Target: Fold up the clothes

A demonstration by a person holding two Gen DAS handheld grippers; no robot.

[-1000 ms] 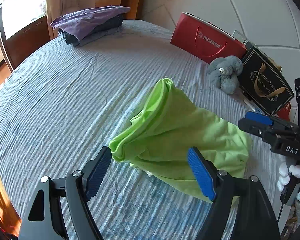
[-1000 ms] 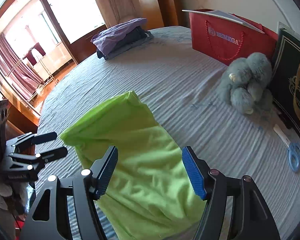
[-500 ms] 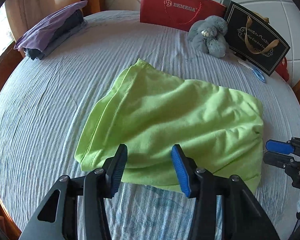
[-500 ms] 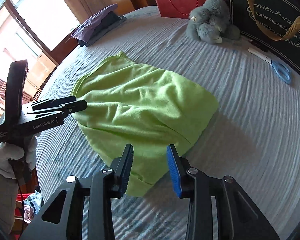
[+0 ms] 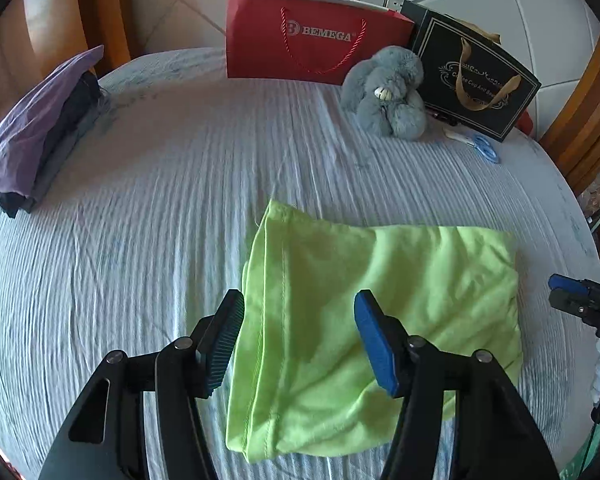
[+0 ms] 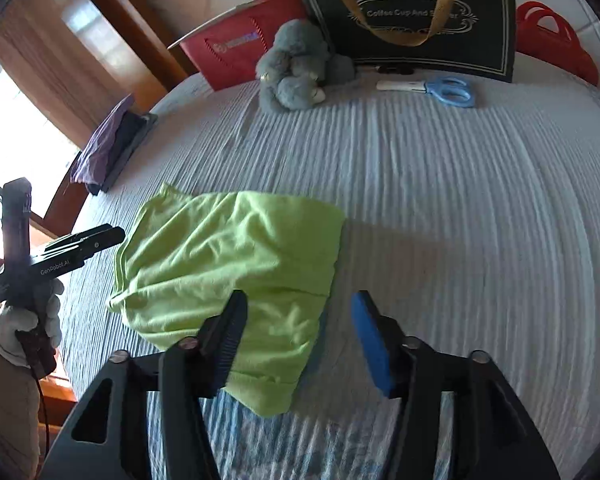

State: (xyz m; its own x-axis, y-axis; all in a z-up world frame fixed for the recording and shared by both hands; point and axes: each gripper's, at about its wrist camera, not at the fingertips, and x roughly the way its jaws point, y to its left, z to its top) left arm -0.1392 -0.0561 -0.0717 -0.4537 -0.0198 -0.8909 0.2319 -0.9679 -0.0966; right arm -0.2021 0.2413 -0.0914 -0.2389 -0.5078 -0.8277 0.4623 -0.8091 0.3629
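Nearest in the left wrist view, the left gripper (image 5: 298, 340) hangs above the bed with its jaws spread wide and nothing between them; its blue pads frame the near left part of the lime-green garment (image 5: 380, 312) without touching it. The garment lies folded into a rough rectangle on the striped bedspread (image 5: 140, 208), its stitched hem running along the left edge from about 6 o'clock up to the frame's centre. At 3 o'clock the tip of the right gripper (image 5: 580, 300) shows just beside the garment's right edge. In the right wrist view the right gripper (image 6: 298, 340) likewise hangs with jaws wide and empty, over the garment's (image 6: 228, 264) near right corner, and at 9 o'clock a gloved hand (image 6: 24, 320) holds the left gripper's handle, its jaws seen edge-on beside the cloth. Farther out, blue-handled scissors (image 5: 480, 146) lie at 2 o'clock on the bedspread, with a grey plush toy (image 5: 388, 94) just beside them. A stack of folded clothes (image 5: 36, 132), topped by a purple piece, sits at 10 o'clock near the bed's edge. Farthest, at 12 to 1 o'clock, a red BEMEGA paper bag (image 5: 308, 40) and a black gift bag (image 5: 476, 76) with gold ribbon handles stand against the headboard.
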